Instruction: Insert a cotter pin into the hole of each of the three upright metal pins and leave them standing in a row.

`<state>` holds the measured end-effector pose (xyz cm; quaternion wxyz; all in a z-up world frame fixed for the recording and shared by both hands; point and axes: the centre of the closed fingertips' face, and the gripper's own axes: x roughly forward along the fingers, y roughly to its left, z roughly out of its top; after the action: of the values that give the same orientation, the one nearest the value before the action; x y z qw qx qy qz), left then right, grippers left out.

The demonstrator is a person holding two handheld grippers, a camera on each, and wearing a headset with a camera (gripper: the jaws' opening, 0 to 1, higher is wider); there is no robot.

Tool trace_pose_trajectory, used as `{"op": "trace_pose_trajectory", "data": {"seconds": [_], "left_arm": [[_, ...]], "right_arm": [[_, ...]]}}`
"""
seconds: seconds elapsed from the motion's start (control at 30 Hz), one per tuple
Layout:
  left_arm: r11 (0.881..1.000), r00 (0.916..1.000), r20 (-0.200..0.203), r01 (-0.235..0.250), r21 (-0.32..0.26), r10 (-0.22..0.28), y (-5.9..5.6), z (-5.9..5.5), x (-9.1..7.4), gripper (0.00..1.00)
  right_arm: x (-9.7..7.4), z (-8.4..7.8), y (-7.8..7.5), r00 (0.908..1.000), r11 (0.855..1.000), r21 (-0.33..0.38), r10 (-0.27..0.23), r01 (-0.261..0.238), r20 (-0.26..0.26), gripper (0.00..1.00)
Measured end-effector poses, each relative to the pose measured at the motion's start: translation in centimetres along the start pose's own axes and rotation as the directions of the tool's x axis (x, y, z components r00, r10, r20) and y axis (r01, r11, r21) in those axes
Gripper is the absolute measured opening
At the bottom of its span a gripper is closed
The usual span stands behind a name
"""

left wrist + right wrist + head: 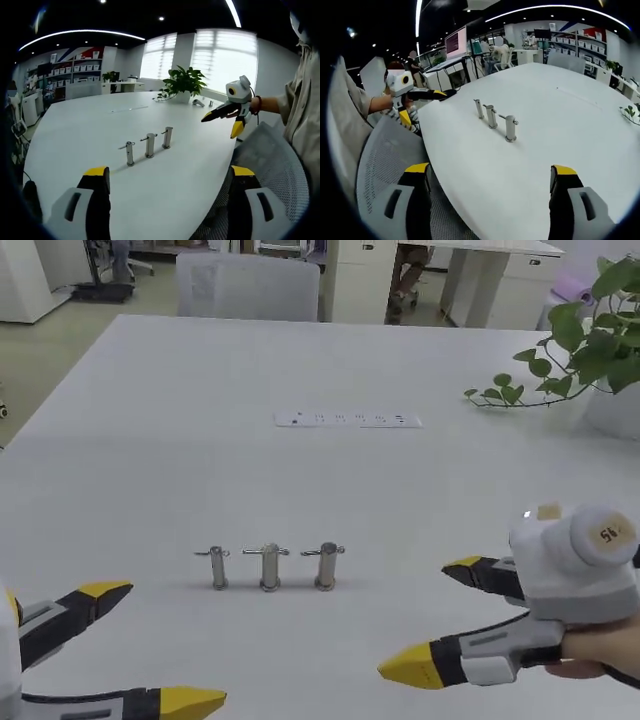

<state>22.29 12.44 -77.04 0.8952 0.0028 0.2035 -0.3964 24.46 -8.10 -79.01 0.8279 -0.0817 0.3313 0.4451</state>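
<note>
The left gripper (155, 645) sits low at the left of the head view, its yellow-tipped jaws spread wide with nothing between them. The right gripper (430, 615) is low at the right, jaws likewise wide apart and empty, gripped from behind by a hand (600, 648). Both point forward, well apart.

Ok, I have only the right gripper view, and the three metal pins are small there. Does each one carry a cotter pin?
Observer: Yes. The head view shows a cotter pin through the top of every metal pin.
Operator: Is the left tool holding something?
Observer: No. In the left gripper view the left tool is open, with nothing between its jaws.
Operator: What are the leaves at my right edge?
Observer: A trailing plant in a white pot on the table.
</note>
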Motion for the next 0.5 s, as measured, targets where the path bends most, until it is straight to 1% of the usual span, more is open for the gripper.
{"op": "trace_pose_trajectory", "data": {"seconds": [0.07,0.13,0.2,0.27,0.37,0.43,0.5], "left_arm": [[1.000,1.0000,0.005,0.002,-0.007,-0.002,-0.1,0.1,-0.1,1.00],[1.000,0.9998,0.016,-0.009,-0.010,0.009,-0.1,0.4,-0.3,1.00],[1.000,0.9998,0.016,-0.013,-0.012,0.013,-0.2,0.3,-0.5,1.00],[1.000,0.9998,0.011,-0.018,-0.003,0.018,-0.3,0.3,-0.6,1.00],[1.000,0.9997,-0.006,-0.023,-0.012,0.023,-0.3,0.2,-0.7,1.00],[0.999,0.9993,-0.021,-0.032,-0.010,0.032,-0.2,0.1,-0.8,0.99],[0.999,0.9991,-0.025,-0.035,-0.021,0.035,-0.1,0.1,-0.9,0.99]], "right_arm": [[-0.3,-0.1,0.2,0.9999,1.000,0.007,-0.005,0.005,0.011,1.00],[-0.6,-0.3,0.3,0.9999,1.000,0.011,-0.006,0.006,0.016,1.00],[-0.7,-0.5,0.5,0.9998,1.000,0.008,-0.013,0.013,0.016,1.00],[-1.0,-0.6,0.6,0.9997,1.000,0.005,-0.017,0.016,0.017,1.00],[-1.3,-0.4,0.6,0.9992,1.000,0.010,-0.019,0.018,0.035,1.00],[-1.5,-0.2,0.6,0.9985,1.000,-0.002,-0.028,0.028,0.046,1.00],[-1.5,0.0,0.5,0.9981,1.000,0.000,-0.024,0.024,0.056,1.00]]}}
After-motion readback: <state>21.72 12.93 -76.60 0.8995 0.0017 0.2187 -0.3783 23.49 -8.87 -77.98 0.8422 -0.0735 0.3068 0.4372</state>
